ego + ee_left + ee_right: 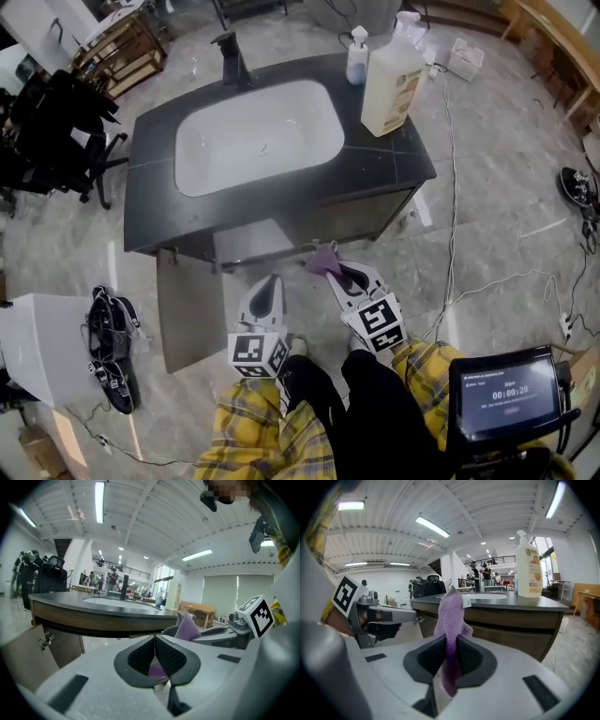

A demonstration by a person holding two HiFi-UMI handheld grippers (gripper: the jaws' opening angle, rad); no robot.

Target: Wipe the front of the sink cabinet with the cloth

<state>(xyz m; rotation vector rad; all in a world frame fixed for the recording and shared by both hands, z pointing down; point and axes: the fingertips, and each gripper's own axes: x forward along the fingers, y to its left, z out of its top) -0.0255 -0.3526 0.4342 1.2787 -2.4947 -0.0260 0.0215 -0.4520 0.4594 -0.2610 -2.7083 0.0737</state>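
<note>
Two grippers: my right gripper (449, 645) is pinching a soft, light purple cloth (452, 611) mid-fold, just before the sink cabinet front (366, 217). My left gripper (155, 638) is hanging closed alongside. Floppy ends likely need bunching.

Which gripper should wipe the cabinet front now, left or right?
Right, probably. The right gripper is clamped on the purple cloth, which sticks up toward the sink cabinet front. The left gripper has its jaws pressed together with no cloth poking out.
</note>
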